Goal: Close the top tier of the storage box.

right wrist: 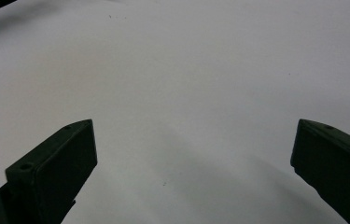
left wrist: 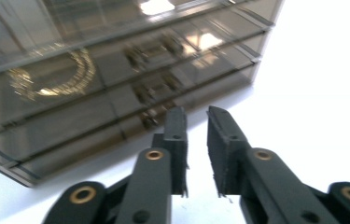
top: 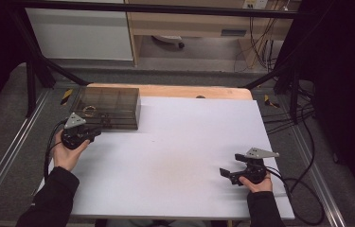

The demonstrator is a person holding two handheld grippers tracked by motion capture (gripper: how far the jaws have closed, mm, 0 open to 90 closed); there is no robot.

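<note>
Item: smoke-tinted translucent plastic drawer cabinet (top: 111,106), box-shaped, hard and glossy, with thin horizontal fronts stacked in tiers.
Location: sitting at the far left corner of the white tabletop (top: 180,156), its long front facing the near edge, presumably so the drawers are opening toward the person.
Contents: a gold-coloured ring-shaped chain or bangle (left wrist: 65,74) is showing through the tinted wall of an upper tier; small metallic pulls (left wrist: 151,95) are glinting on the drawer fronts, blurred in the left gripper view.
Left gripper (top: 90,133): black, two-jawed, with a grey three-cornered plate on top; hovering just beside the cabinet's front near its left end, jaws standing narrow with a slim gap and gripping nothing. In the left gripper view the left gripper (left wrist: 196,135) is pointing at the lowest front, which suggests a drawer pull is the aim; whether the tips are touching the front cannot be told.
Right gripper (top: 227,174): matching black build, resting low near the near right corner of the tabletop, well apart from the cabinet, likely waiting in reserve; jaws spread wide and empty.
Tabletop surface: matt white sheet, smooth, faintly stained toward the middle, lying over a pale wooden board (top: 175,91) that is peeking out along the far edge.
Cables: black leads (top: 298,189) are trailing from each gripper off the near side.
</note>
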